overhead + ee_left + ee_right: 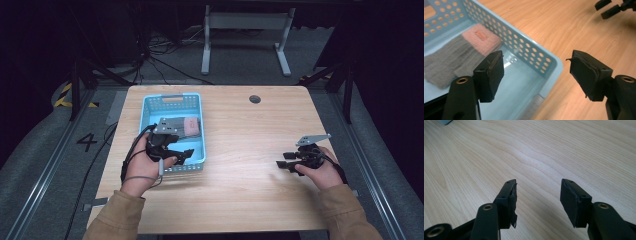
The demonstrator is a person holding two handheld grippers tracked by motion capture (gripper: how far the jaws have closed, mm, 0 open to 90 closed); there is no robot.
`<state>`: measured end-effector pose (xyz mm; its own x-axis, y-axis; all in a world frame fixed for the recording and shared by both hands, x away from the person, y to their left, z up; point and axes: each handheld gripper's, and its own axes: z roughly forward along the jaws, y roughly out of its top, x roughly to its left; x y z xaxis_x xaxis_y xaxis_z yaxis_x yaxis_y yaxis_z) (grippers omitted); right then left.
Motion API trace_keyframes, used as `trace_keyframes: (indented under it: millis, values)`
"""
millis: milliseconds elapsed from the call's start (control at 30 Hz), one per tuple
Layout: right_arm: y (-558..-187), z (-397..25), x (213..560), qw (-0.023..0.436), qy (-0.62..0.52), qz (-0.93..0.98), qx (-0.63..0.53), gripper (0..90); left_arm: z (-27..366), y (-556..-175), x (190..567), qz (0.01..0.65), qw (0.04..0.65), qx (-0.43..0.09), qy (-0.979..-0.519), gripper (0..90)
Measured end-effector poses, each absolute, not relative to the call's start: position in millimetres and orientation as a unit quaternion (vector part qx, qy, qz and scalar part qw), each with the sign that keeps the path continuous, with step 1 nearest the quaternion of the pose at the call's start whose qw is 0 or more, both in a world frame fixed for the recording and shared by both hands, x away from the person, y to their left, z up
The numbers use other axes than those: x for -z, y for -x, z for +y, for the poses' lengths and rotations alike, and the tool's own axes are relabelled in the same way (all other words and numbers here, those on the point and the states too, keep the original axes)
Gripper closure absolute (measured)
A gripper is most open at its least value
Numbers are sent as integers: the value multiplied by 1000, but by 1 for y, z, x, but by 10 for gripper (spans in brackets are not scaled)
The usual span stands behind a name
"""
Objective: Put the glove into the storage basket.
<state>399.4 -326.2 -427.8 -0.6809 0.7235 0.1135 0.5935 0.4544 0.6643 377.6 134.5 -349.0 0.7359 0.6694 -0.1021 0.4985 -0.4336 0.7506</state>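
One light blue perforated plastic basket [197, 102] sitting left of centre in the high view on the pale wood-grain table [250, 150], with one knitted glove [456, 58] lying flat inside, grey fingers and a pink ribbed cuff with a small tag. Two black two-jaw grippers total: left gripper [536, 73] spread wide over the basket's near corner, one jaw above the inside, the other outside over wood, gripping nothing. Right gripper [537, 200] low right, also parted and empty, well apart from the basket.
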Motion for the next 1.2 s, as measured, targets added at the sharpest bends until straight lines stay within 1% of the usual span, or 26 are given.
trace_keyframes:
  millis: [167, 233, 333, 533, 633, 733, 900, 967, 1200]
  values:
    - [-398, -327, 428, 93, -389, 848, -348, 481, 127, -366, 356, 333, 401, -106, -847, 280]
    - [-397, -327, 428, 95, -389, 847, -349, 480, 123, -359, 363, 323, 393, -101, -855, 280]
    - [-396, -328, 427, 95, -389, 847, -350, 480, 120, -354, 372, 319, 401, -85, -855, 281]
    - [-395, -328, 428, 96, -390, 847, -348, 480, 117, -350, 389, 305, 393, -66, -865, 273]
    - [-394, -329, 428, 95, -390, 847, -348, 480, 117, -347, 398, 281, 419, -69, -861, 246]
    - [-394, -328, 428, 97, -388, 848, -348, 480, 117, -343, 396, 275, 425, -71, -859, 260]
    - [-394, -328, 428, 97, -386, 849, -348, 480, 113, -334, 398, 253, 421, -55, -870, 260]
    - [-394, -328, 428, 96, -385, 850, -348, 479, 110, -329, 405, 243, 409, -45, -879, 263]
    - [-394, -327, 428, 95, -384, 850, -348, 479, 105, -328, 422, 237, 405, -27, -883, 263]
